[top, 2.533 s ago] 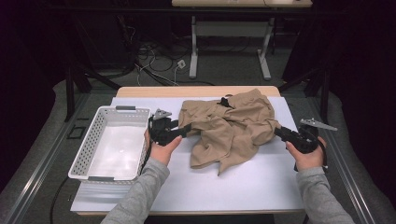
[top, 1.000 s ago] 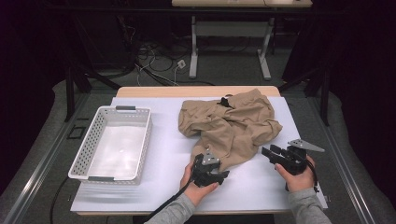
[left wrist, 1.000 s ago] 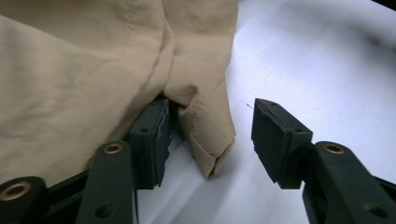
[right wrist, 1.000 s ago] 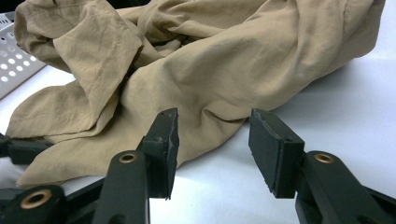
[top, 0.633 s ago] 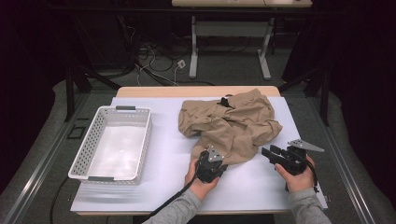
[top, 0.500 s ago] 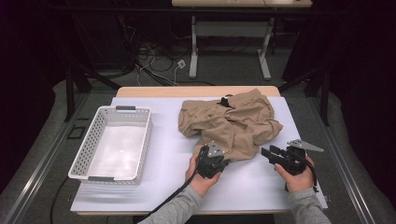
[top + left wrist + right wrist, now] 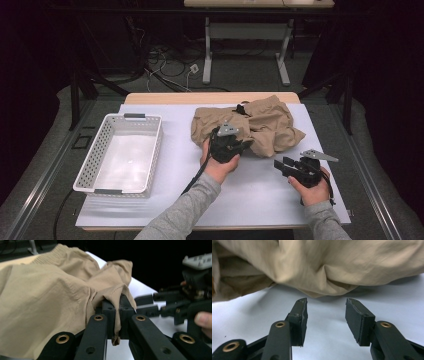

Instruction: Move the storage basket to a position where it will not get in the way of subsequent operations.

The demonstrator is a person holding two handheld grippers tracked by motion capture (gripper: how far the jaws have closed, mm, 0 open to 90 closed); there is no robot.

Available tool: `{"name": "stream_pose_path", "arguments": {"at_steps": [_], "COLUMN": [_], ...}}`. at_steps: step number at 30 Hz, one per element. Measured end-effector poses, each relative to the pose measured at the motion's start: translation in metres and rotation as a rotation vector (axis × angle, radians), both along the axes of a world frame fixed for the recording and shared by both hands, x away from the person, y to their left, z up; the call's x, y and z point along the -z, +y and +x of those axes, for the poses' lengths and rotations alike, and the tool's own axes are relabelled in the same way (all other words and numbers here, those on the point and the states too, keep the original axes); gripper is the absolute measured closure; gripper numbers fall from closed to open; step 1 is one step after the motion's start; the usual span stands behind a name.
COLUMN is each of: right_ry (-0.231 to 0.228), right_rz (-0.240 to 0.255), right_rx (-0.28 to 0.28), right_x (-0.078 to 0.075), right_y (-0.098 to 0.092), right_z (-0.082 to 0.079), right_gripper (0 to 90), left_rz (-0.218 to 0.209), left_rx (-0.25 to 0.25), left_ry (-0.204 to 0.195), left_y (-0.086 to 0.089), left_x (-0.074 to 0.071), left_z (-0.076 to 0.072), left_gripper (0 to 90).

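Work in hand: handling the beige garment (image 7: 250, 125), which lies crumpled on the white table cover (image 7: 165, 210), on the far side of it and to the right of the white basket (image 7: 120, 150).
Left gripper (image 7: 117, 307): jaws have just been closing and now stand together, clamped on a stitched edge of the garment; a small tail of cloth hangs down between them. In the high view it sits at the near-left edge of the garment (image 7: 232, 145).
Right gripper (image 7: 325, 312): jaws apart, nothing between them, pointing at the near edge of the garment (image 7: 324, 267) and just short of it. In the high view it is near the garment, on its right and toward the person (image 7: 287, 167).
Done: one edge of the garment is seized, I judge.
Left: the garment is bunched, not spread or folded; the right gripper has no hold yet; the basket has nothing in it, as far as I see.
Hard to make out: what kind of garment it is; a dark part at its far edge (image 7: 242, 108) is too small to tell; the folds hide its underside.
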State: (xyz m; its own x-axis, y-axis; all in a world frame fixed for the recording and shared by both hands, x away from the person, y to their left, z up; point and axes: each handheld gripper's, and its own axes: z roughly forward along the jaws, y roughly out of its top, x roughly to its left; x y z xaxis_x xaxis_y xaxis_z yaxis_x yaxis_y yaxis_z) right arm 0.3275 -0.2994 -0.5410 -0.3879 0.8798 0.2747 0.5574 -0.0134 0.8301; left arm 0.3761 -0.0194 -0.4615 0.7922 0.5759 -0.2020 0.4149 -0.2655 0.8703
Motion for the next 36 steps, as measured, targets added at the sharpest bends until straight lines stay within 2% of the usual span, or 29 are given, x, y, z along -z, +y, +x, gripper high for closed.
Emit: {"name": "stream_pose_path", "arguments": {"at_steps": [4, 6, 9, 12, 13, 14, 16, 20, 23, 25, 26, 29, 30, 36], "right_ry": [0.003, 0.000, -0.011, -0.052, -0.055, -0.068, -0.077, -0.024, 0.004, 0.015, 0.039, 0.064, 0.063, 0.057], "right_rz": [-0.031, -0.071, -0.096, -0.144, -0.146, -0.172, -0.193, -0.162, -0.121, -0.078, -0.027, -0.003, 0.013, 0.032], "right_rx": [-0.024, -0.040, -0.054, -0.037, -0.025, -0.024, -0.018, -0.048, -0.056, -0.066, -0.069, -0.072, -0.075, -0.069], "right_x": [0.004, 0.007, 0.007, 0.008, 0.008, 0.008, 0.011, 0.012, 0.009, 0.005, 0.002, -0.008, -0.014, -0.040], "right_y": [0.011, 0.019, 0.027, 0.030, 0.032, 0.032, 0.033, 0.031, 0.026, 0.020, 0.015, 0.002, -0.004, -0.035], "right_z": [0.006, 0.011, 0.017, 0.020, 0.022, 0.024, 0.030, 0.035, 0.036, 0.036, 0.035, 0.033, 0.032, 0.021], "right_gripper": [51.4, 50.3, 47.8, 44.2, 42.9, 42.5, 46.9, 77.8, 89.6, 90.0, 90.0, 90.0, 90.0, 90.0], "left_rz": [-0.012, -0.022, -0.019, -0.018, -0.018, -0.016, -0.014, -0.011, -0.008, -0.009, -0.008, -0.003, -0.003, 0.018], "left_rx": [-0.024, -0.039, -0.053, -0.062, -0.061, -0.061, -0.059, -0.058, -0.055, -0.057, -0.059, -0.051, -0.047, 0.000], "left_ry": [0.007, 0.010, 0.008, 0.017, 0.015, 0.013, 0.013, 0.018, 0.020, 0.023, 0.025, 0.030, 0.027, 0.031], "left_y": [0.003, 0.005, 0.009, 0.011, 0.011, 0.012, 0.012, 0.013, 0.015, 0.017, 0.018, 0.019, 0.019, 0.014], "left_x": [-0.001, -0.001, -0.001, 0.000, 0.000, 0.000, 0.001, 0.002, 0.004, 0.005, 0.005, 0.007, 0.007, 0.008], "left_z": [0.006, 0.010, 0.015, 0.017, 0.017, 0.018, 0.018, 0.018, 0.018, 0.018, 0.018, 0.016, 0.015, 0.006], "left_gripper": [87.7, 87.6, 87.7, 87.6, 87.7, 87.7, 87.6, 87.7, 87.6, 87.7, 87.6, 87.6, 87.7, 87.6]}}
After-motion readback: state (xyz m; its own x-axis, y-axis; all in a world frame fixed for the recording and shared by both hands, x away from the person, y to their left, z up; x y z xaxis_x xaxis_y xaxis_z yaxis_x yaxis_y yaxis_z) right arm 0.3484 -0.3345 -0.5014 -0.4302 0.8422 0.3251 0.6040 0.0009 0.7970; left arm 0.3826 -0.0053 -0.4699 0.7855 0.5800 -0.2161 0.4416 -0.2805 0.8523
